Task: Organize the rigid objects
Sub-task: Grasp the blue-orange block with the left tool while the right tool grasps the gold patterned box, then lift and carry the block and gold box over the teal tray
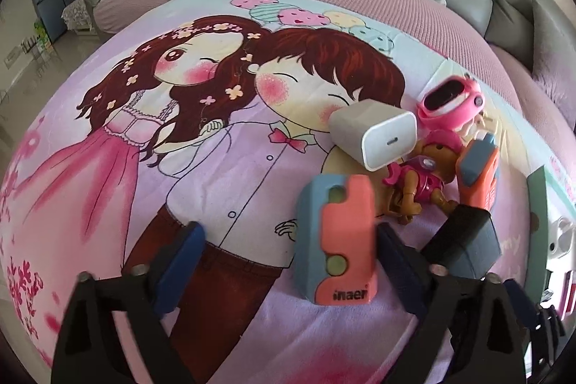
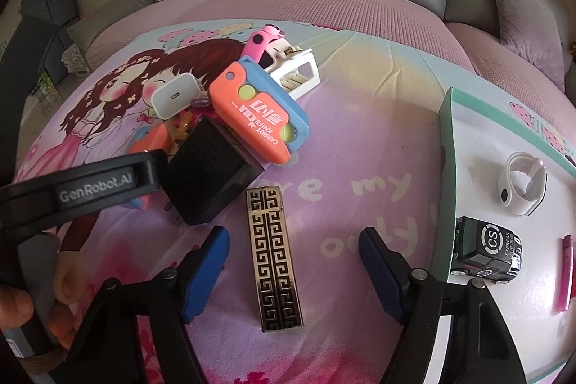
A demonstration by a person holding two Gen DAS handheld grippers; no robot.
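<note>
**Straddling two long things, one per claw**

Looking down the left wrist view, the left claw [image 1: 288, 251] stands spread over the printed blanket [image 1: 108, 139], with the orange-and-blue carrot knife [image 1: 340, 240] between its blue pads. The knife's long axis runs along the claw's line of sight, so the pads face its two long sides. It sits off centre — hard by the right pad [image 1: 399, 261], whether touching I cannot tell, and well apart from the left one, so it is not pinched. Beyond the knife lie the white charger [image 1: 374, 139], a pink toy figure [image 1: 421, 182] and a second carrot knife [image 1: 480, 168], all bunched close together.

Turning to the right wrist view, the right claw [image 2: 293, 272] is likewise spread, pinching nothing, and the gold-and-black patterned bar [image 2: 275, 258] lies flat between its pads [image 2: 207, 272] with clear blanket on either side. The bar's long axis also points away from the claw, so closing should meet its narrow width squarely. Just beyond the bar sit the black plug adapter [image 2: 212, 175] and the second knife; the left claw's black frame crosses there too. To the bar's right is the white tray [image 2: 478, 175] holding a toy car [image 2: 486, 254] and a white band [image 2: 522, 182] — a likely drop place, and the right hand is the nearer one to it.
</note>
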